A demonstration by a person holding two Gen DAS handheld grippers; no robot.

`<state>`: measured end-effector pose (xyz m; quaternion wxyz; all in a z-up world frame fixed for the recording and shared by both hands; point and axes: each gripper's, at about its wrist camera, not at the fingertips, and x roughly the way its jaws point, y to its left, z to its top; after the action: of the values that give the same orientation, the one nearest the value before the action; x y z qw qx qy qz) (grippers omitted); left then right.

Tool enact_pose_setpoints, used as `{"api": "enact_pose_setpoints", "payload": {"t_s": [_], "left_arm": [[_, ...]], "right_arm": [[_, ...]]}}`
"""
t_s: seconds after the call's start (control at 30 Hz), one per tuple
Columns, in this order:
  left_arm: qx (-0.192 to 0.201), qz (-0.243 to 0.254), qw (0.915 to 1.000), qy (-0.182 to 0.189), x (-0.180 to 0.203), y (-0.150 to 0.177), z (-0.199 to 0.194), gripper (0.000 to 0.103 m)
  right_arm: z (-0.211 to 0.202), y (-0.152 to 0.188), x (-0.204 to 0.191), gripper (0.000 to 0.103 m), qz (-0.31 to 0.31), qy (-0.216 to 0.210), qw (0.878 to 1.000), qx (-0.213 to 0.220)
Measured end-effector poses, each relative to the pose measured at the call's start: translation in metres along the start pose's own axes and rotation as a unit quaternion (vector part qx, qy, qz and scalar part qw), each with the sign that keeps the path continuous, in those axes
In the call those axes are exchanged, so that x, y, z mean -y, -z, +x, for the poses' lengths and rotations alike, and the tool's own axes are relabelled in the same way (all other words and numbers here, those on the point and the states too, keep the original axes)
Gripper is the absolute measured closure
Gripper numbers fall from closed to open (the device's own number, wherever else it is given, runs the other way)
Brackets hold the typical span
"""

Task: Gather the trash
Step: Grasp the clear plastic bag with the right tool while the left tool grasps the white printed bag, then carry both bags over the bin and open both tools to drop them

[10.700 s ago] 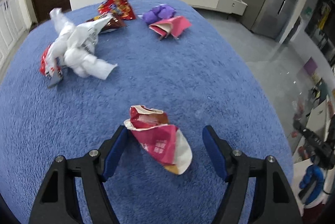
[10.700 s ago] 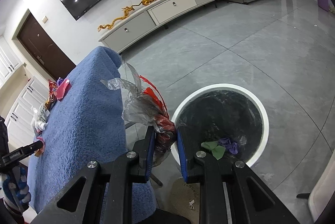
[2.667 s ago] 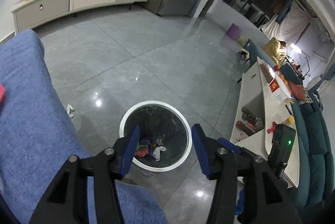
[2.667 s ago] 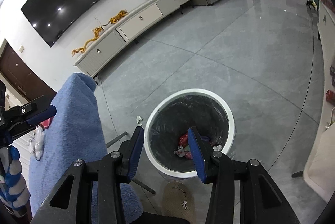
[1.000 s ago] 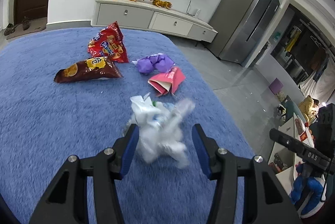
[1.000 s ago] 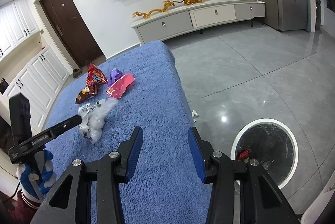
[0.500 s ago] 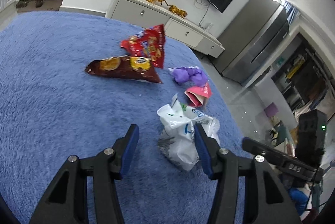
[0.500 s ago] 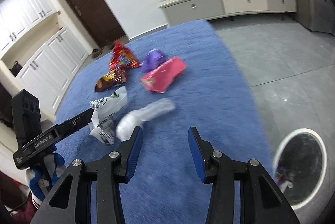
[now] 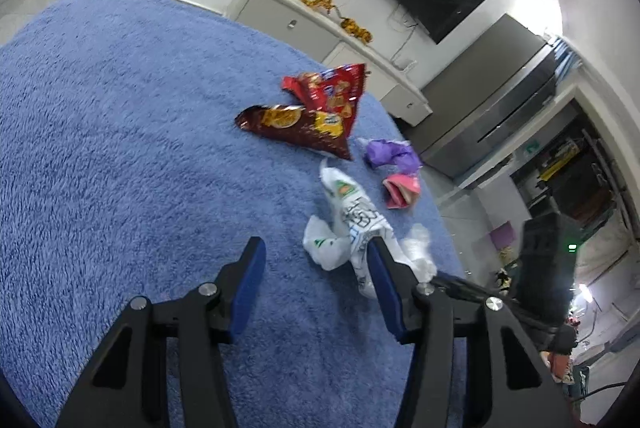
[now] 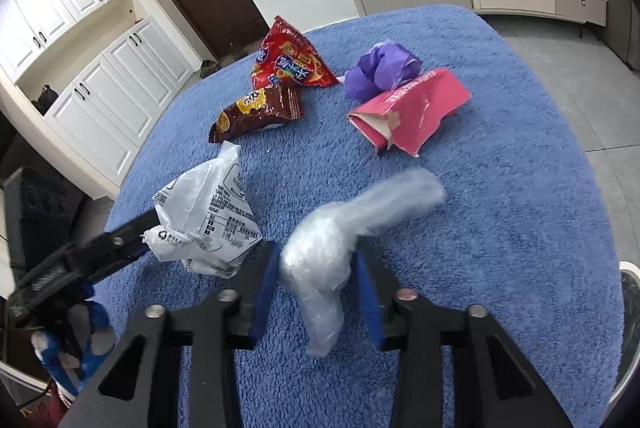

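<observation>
Both grippers now work over the blue fleece table cover. Right gripper, jaws just closing, apparently pinches the crumpled clear plastic wrap; left gripper stands half open beside the printed white plastic bag.

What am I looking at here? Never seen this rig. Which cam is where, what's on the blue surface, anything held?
No robot: a person holds a two-finger claw in each hand, each carrying a fisheye camera looking along its fingers. The left view shows the left claw, open over bare blue fleece, nothing between its pads. The right view shows the right claw; its jaws have just been closing around a crumpled clear plastic wrap. Also lying there: a white printed plastic bag, red snack bag, brown snack bag, purple wrapper, pink carton.
</observation>
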<state>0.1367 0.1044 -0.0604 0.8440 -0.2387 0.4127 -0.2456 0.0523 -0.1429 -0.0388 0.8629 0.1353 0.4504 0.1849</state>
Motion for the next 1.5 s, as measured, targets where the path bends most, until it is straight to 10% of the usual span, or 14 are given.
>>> {"api": "enact_pose_setpoints", "payload": {"t_s": [0.57,0.73,1.0,1.5], "left_arm": [[-0.038,0.025,0.9982,-0.038,0.027,0.008,0.032,0.049],[-0.036,0.04,0.9978,-0.039,0.038,0.019,0.031,0.07],[-0.024,0.05,0.9964,-0.065,0.056,0.029,0.018,0.075],[-0.065,0.139,0.9879,-0.023,0.166,0.042,0.035,0.075]], "right_arm": [[-0.034,0.017,0.01,0.071,-0.006,0.002,1.0,0.024],[-0.048,0.024,0.014,0.071,-0.009,0.001,0.999,0.032],[-0.073,0.037,0.032,0.071,0.012,-0.009,0.998,0.054],[-0.155,0.092,0.145,0.071,0.121,0.026,0.983,0.132]]}}
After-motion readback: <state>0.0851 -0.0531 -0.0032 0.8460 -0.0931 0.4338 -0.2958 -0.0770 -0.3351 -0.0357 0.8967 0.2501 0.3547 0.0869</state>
